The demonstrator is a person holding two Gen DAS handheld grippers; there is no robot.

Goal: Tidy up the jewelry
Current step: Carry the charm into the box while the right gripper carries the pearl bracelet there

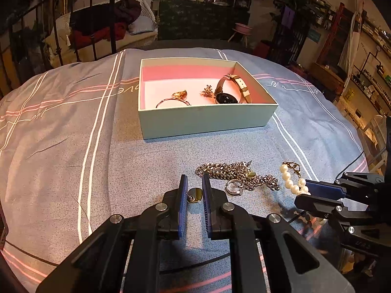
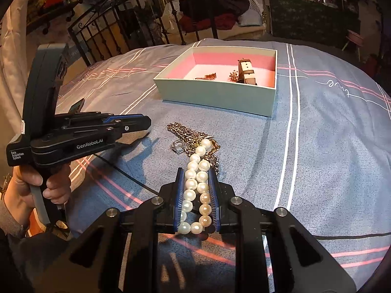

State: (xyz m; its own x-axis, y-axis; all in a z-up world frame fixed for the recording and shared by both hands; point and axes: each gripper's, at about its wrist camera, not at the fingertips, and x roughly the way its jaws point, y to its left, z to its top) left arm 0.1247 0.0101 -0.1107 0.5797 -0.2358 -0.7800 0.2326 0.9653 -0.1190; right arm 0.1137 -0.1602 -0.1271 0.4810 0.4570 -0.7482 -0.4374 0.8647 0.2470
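Observation:
My right gripper [image 2: 196, 177] is shut on a doubled white pearl bracelet [image 2: 193, 166], whose clasp end trails onto a silver chain pile [image 2: 188, 134]. In the left wrist view the same gripper [image 1: 301, 191] comes in from the right over the pearls [image 1: 289, 183]. My left gripper [image 1: 195, 185] is nearly closed, with a small gold disc [image 1: 195, 194] between its pads. A pale green box [image 1: 205, 119] with a pink lining holds a watch [image 1: 226, 97], a gold ring [image 1: 180, 94], a bangle [image 1: 171, 101] and a brooch [image 1: 207, 90].
Everything lies on a blue-grey striped bedcover [image 1: 97, 146]. A silver ring [image 1: 233, 188] rests beside the chain [image 1: 232, 171]. A person's hand [image 2: 31, 183] holds the left gripper's handle. A black iron bed frame [image 2: 117, 24] and a wicker chair with clothes [image 1: 110, 24] stand behind.

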